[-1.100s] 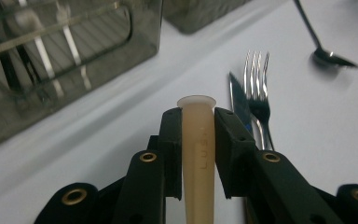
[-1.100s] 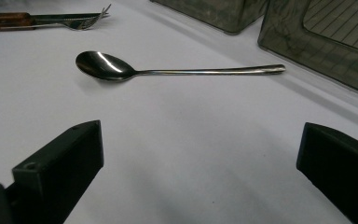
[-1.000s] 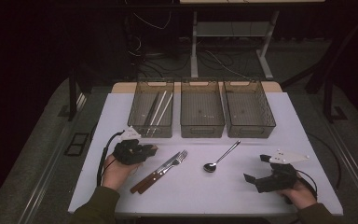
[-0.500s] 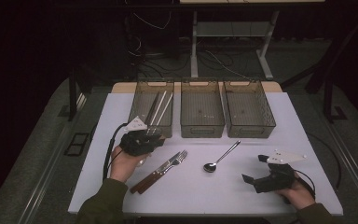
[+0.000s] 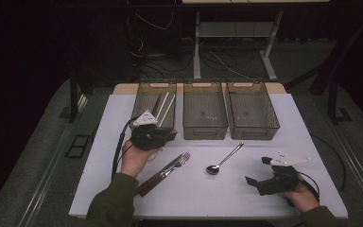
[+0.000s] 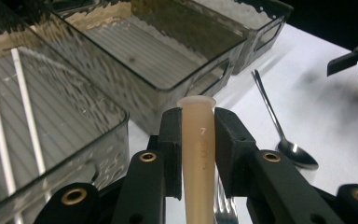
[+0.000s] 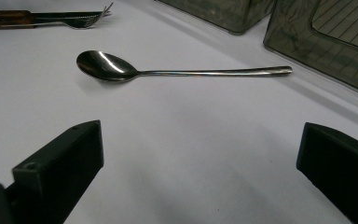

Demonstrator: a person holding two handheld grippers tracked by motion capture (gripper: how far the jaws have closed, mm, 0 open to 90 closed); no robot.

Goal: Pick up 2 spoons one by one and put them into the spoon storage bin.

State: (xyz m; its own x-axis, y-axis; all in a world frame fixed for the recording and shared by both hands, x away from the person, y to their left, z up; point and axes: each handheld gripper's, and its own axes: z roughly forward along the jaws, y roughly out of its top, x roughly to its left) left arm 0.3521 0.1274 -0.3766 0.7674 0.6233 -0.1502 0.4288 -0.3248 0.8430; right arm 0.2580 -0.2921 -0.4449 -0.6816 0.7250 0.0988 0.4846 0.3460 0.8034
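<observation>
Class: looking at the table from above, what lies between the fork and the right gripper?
The spoon lies between the fork and the right gripper, as the high view shows.

occluded: beige handle (image 6: 198,158) lower end, cut by frame edge | fork (image 6: 224,207) mostly behind tool

We see matt, smooth beige plastic chopstick (image 6: 198,154); glossy polished metal spoon (image 7: 121,69); smoky translucent ribbed plastic bins (image 5: 205,112); matt white bench (image 5: 227,194); dark wooden-handled knife (image 5: 157,178).
</observation>
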